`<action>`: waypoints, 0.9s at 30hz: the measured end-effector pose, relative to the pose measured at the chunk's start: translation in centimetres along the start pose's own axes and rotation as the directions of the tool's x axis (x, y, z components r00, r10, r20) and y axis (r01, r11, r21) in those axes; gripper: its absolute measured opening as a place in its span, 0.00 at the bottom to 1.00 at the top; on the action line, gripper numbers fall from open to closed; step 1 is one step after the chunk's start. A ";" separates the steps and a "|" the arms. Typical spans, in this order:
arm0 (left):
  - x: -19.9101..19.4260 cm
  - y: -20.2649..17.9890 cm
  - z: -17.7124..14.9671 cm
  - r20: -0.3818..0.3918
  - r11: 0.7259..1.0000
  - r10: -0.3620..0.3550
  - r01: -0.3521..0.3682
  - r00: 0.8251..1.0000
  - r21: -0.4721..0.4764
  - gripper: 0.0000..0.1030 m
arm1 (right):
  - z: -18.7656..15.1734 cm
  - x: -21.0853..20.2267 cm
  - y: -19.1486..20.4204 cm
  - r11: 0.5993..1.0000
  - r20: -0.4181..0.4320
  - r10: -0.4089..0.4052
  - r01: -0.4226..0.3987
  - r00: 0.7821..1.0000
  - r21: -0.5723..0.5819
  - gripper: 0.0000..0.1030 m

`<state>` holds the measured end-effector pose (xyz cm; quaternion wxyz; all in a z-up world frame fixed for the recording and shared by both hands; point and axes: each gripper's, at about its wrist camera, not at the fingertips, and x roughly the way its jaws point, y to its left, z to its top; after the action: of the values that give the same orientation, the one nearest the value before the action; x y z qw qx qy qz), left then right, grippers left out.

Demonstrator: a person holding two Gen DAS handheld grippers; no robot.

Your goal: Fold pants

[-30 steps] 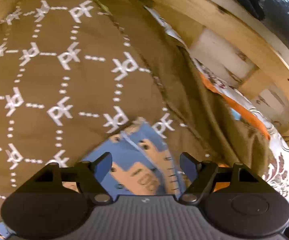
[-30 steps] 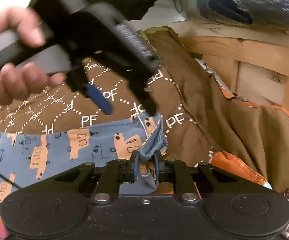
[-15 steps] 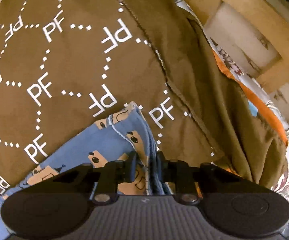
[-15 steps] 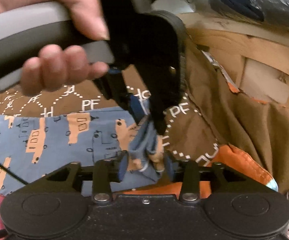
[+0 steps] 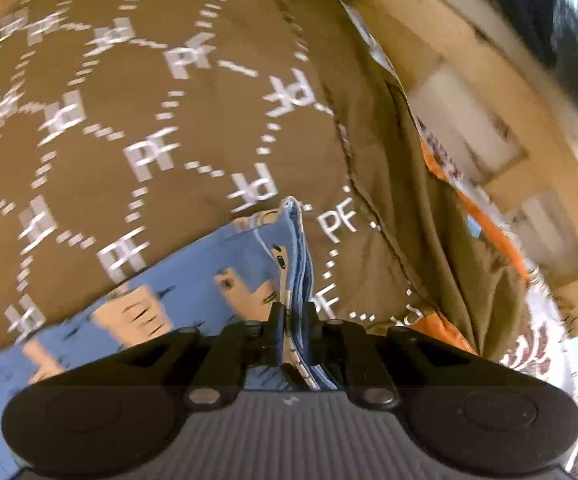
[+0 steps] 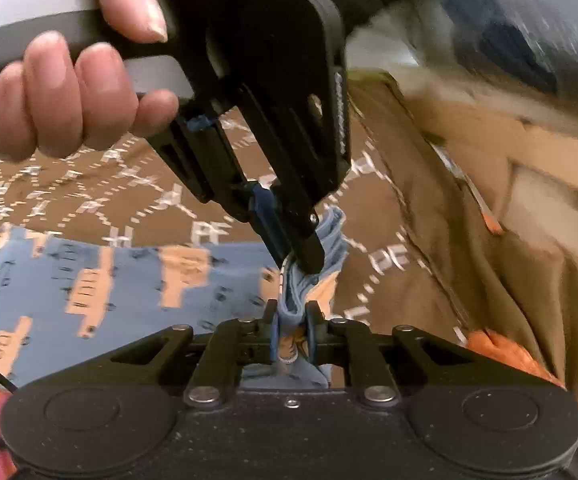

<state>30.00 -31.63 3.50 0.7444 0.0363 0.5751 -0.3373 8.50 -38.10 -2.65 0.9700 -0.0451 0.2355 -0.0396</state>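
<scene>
Blue pants (image 5: 193, 292) — both tools now closing on them.

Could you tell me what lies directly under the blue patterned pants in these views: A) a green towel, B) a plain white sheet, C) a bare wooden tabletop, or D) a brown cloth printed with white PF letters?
D: the blue pants lie on a brown cloth covered in white PF letters and dotted lines.

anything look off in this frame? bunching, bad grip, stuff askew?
Mildly odd: both grippers pinch the same bunched end of the blue pants, nearly touching. The left gripper and right gripper are both closing on that crumpled wad, not on separate corners. The brown PF blanket underneath lies rumpled at its edge. No damage visible.
</scene>
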 end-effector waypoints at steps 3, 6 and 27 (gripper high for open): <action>-2.8 2.3 -1.7 0.035 0.998 -0.031 0.033 0.999 -0.056 0.09 | 0.0 -1.1 2.0 0.996 0.033 0.041 -0.039 0.999 -0.076 0.13; -4.7 5.1 -3.8 0.063 0.989 -0.082 0.089 0.995 -0.118 0.09 | -0.2 -1.9 4.4 0.983 0.039 0.093 -0.086 0.995 -0.165 0.12; -3.3 21.3 -17.5 0.242 0.858 -0.173 0.267 0.955 -0.439 0.67 | -3.7 -1.5 15.6 0.745 -0.105 0.273 -0.279 0.956 -0.606 0.23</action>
<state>26.67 -5.97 -6.63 0.7398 -0.2430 0.5643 -0.2742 6.33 -22.69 -6.90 0.8961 -0.3226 0.2439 0.1829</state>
